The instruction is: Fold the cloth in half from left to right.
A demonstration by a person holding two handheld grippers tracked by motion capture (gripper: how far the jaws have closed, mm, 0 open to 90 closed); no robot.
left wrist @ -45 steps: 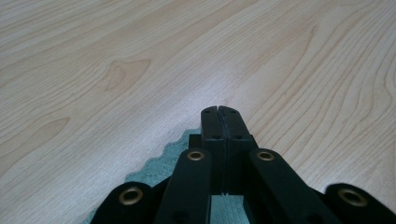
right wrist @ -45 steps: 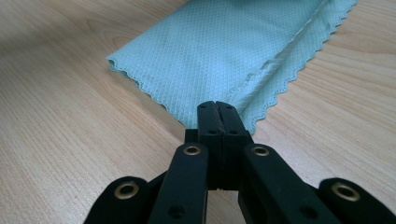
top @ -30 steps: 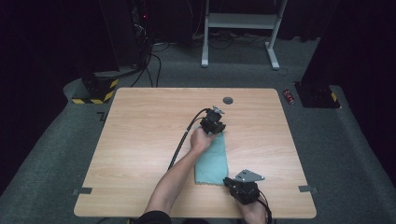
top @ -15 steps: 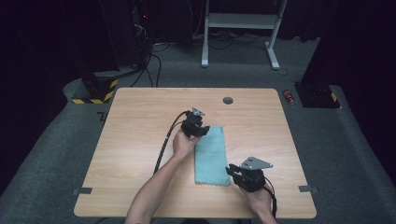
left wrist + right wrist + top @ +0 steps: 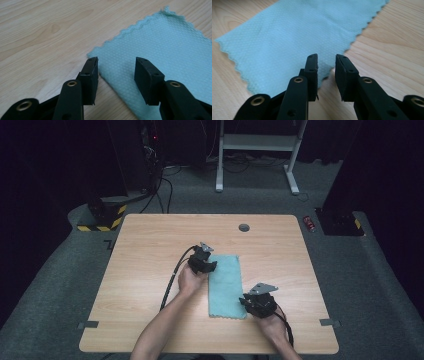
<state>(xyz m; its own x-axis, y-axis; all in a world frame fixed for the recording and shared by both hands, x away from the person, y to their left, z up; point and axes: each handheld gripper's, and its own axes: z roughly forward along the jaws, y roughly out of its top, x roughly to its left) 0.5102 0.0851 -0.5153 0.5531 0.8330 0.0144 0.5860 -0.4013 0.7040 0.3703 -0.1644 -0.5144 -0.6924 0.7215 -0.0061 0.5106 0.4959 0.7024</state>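
Both tools were spread: left tool at the teal cloth's far-left corner, right tool at its near-right corner, apparently before pinching.

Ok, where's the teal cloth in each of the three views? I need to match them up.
High view: teal cloth lies flat at table centre, between left gripper and right gripper.
Left gripper view: cloth fills the right half, its corner at the left jaw tip.
Right gripper view: cloth spreads across upper left, ahead of the jaws.
Shared landmark: the cloth's scalloped edge.
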